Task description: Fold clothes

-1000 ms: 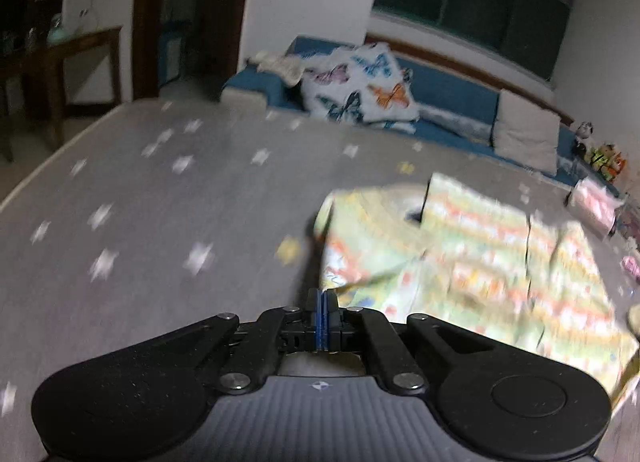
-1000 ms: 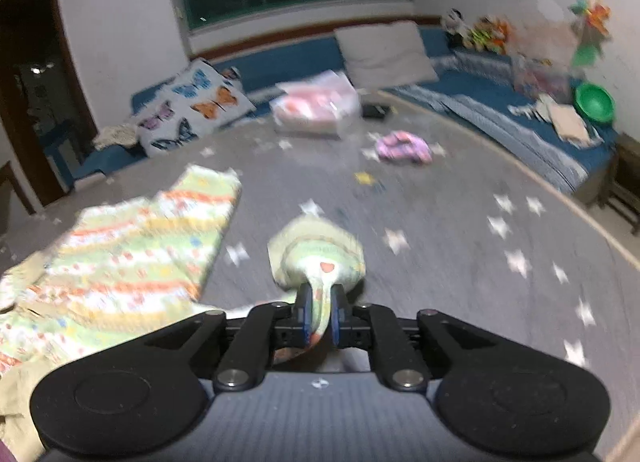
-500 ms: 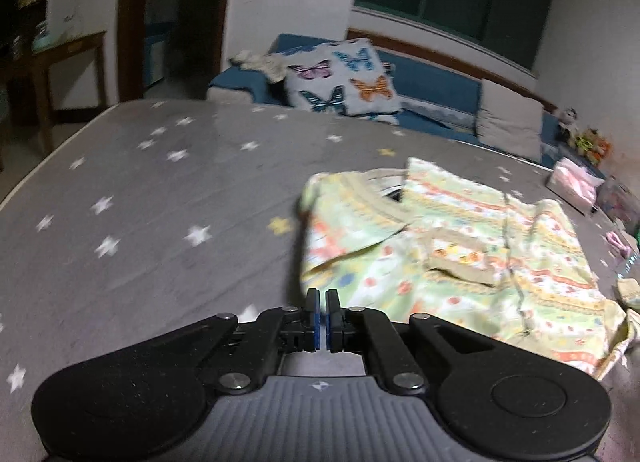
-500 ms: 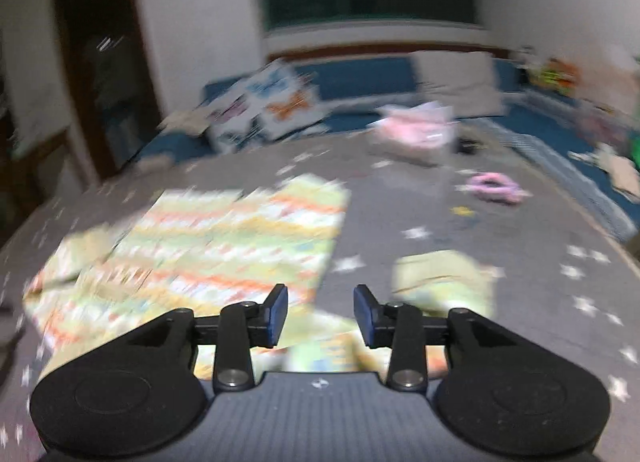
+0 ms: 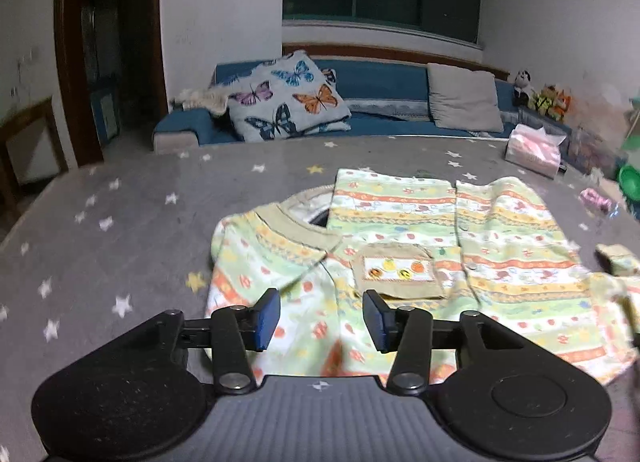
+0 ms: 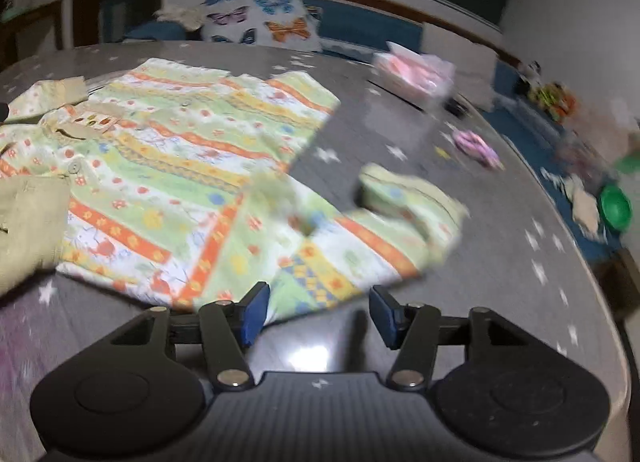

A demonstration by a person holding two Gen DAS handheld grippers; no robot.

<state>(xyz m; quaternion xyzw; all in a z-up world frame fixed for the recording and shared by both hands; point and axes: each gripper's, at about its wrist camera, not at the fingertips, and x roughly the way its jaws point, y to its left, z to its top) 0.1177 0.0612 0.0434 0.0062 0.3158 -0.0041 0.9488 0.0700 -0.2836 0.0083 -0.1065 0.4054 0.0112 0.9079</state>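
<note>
A small green, yellow and orange patterned shirt (image 5: 440, 238) lies spread on a grey star-print surface (image 5: 120, 230), its beige pocket (image 5: 396, 274) facing up. My left gripper (image 5: 322, 316) hangs just above the shirt's near left part; its jaws are opening and nothing is pinched between the blue pads. In the right wrist view the same shirt (image 6: 180, 166) lies to the left, with a sleeve (image 6: 404, 206) stretched out to the right. My right gripper (image 6: 318, 312) hovers over the shirt's near corner, jaws opening, holding nothing.
A blue sofa (image 5: 380, 82) with a butterfly cushion (image 5: 288, 102) and a grey pillow (image 5: 464, 102) runs along the far wall. A pink tissue pack (image 5: 534, 148) and a pink item (image 6: 476, 146) lie on the surface. A green bowl (image 6: 616, 208) sits at far right.
Both grippers went from shut to open. The right one let go of the sleeve, which now lies on the surface. Both views swung toward the shirt, now nearer the left gripper.
</note>
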